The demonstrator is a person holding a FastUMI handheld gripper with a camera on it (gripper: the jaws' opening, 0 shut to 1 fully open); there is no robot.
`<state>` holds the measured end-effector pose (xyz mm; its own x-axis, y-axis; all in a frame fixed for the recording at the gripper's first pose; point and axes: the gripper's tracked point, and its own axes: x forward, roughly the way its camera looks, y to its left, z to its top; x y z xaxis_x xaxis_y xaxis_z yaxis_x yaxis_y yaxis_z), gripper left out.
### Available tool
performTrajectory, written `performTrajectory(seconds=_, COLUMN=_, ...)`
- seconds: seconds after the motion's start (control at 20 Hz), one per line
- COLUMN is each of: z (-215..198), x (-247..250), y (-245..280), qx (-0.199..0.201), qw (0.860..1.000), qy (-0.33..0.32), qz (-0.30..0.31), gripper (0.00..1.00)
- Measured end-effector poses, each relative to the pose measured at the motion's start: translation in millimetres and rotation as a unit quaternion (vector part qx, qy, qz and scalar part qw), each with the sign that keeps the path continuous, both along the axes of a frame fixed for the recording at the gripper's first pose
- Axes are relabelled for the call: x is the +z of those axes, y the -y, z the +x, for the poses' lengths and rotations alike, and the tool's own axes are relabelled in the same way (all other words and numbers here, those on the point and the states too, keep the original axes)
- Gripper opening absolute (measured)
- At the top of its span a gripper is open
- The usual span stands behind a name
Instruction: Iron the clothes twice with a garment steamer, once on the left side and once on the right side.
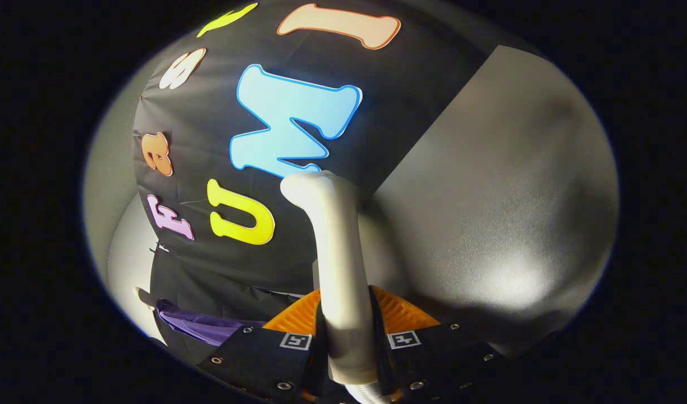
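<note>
White plastic steamer handle point(340, 264) is sitting right between the two fingers of the gripper point(346, 336), and both fingers are pressed up against its sides, so the tongs are clamped on it. The handle runs straight up and away from the fingers, then bends off to the left at its far end into a rounded head. Can't make out the face of the head from this angle, so no idea which way the steam side points. A bit of ribbed hose point(366, 390) peeks out at the near end of the handle, just below the fingers.

Off to the left of the fingers, low down, there's a purple garment point(200, 325) hanging against the black cloth wall point(298, 252), with what looks like the pale tip of a hanger point(143, 294) poking out just left of it. It's well apart from the steamer head. Right of the black cloth there's a plain grey wall panel point(489, 213) with a bright patch of light on it.
</note>
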<state>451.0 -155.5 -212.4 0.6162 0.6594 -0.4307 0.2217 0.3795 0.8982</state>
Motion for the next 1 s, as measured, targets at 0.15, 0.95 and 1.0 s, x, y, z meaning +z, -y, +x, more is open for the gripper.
performTrajectory(seconds=0.15, z=-13, x=12, y=-13, qx=0.005, qw=1.000, qy=0.002, qz=-0.014, gripper=0.34)
performTrajectory(seconds=0.95, z=-203, x=132, y=-102, qx=-0.051, qw=0.975, qy=0.141, qz=-0.166, gripper=0.34)
performTrajectory(seconds=1.0, z=-218, x=136, y=-111, qx=-0.057, qw=0.972, qy=0.146, qz=-0.173, gripper=0.34)
